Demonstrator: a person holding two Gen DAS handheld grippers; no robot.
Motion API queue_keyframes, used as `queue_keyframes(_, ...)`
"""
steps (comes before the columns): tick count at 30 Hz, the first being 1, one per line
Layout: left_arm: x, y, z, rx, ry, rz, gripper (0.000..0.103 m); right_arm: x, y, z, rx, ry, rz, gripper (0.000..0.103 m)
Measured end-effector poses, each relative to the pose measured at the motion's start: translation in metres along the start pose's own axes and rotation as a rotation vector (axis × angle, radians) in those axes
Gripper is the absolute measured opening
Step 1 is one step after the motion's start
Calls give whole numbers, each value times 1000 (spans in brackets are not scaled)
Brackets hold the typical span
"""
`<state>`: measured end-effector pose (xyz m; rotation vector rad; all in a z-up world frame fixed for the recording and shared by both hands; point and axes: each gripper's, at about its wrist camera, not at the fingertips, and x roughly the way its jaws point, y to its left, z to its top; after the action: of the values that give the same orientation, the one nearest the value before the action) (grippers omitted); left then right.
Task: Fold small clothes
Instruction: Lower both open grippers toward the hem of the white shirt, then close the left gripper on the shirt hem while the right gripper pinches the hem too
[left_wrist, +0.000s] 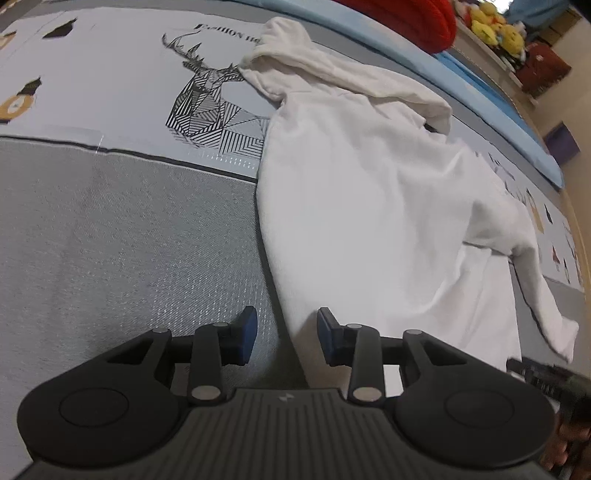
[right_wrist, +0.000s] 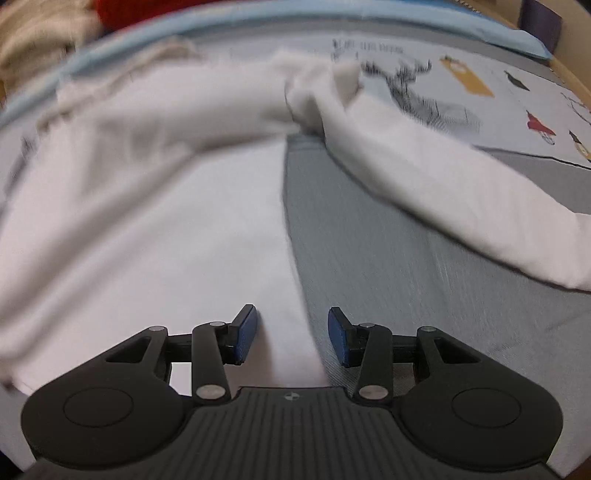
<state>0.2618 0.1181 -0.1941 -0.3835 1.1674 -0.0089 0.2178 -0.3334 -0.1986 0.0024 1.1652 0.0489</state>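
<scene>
White garment lies spread on the grey bed cover. Left gripper and right gripper hover over its edges, jaws spread, pinching nothing.

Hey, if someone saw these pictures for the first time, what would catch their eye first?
A white hoodie sprawls across the grey bedcover, its hood lying by a black line-drawn deer print. In the foreground the left gripper and right gripper stand open over the hoodie's side edges. A red cushion glows at the far edge.
</scene>
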Motion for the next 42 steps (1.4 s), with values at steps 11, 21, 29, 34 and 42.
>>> queue_keyframes(11,0,-4,-2,-2,-31,-10,1,-26,12,-1,-101,-107,74,3)
queue_keyframes(21,-113,-23,-2,132,-161,-116,1,-123,-54,-6,184,-337,140,3)
queue_keyframes(29,-56,-2,-5,5,-77,-79,23,-56,-79,-4,200,-125,-251,7)
queue_keyframes(34,-29,-1,-6,-17,45,-110,29,-67,-40,1,52,-230,-144,27)
queue_keyframes(42,-31,-14,-10,14,32,-205,46,-39,-44,4,108,-64,-102,35)
